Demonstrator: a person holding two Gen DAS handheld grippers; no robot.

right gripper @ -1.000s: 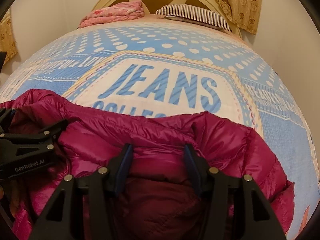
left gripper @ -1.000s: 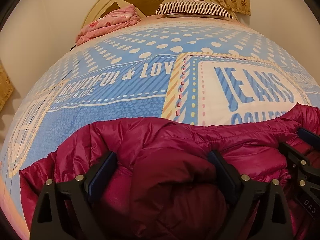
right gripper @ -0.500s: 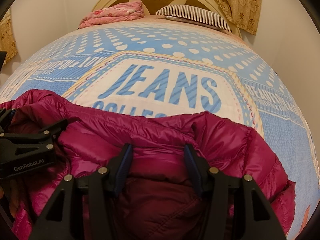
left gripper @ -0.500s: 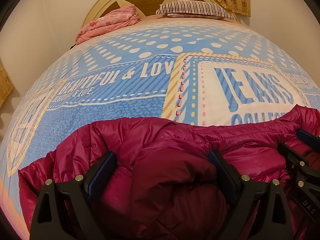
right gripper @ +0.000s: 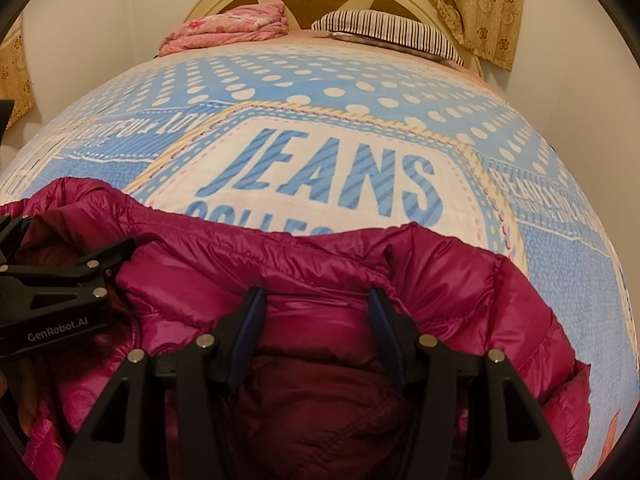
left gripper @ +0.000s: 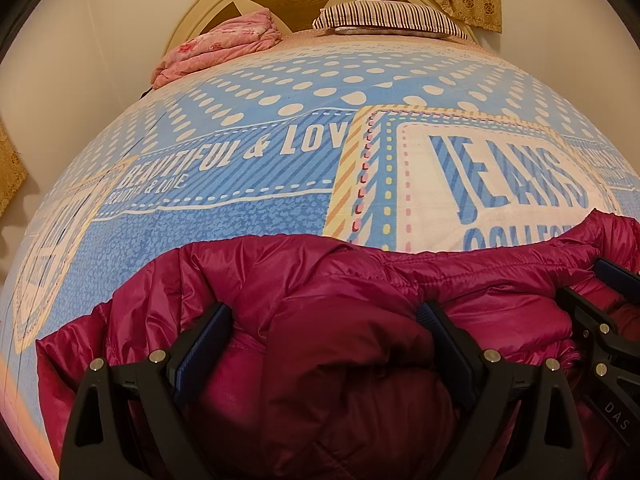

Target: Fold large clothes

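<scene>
Since both tongs pinch thick bunches, carry them level and together. Left wrist view: left gripper clamped on a bulging fold of the magenta down jacket, lying on the bed cover. Right wrist view: right gripper clamped on the jacket's edge.

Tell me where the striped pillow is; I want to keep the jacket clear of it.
The pillow lies at the bed's far end against the headboard, right of the pink blanket in both views.
</scene>
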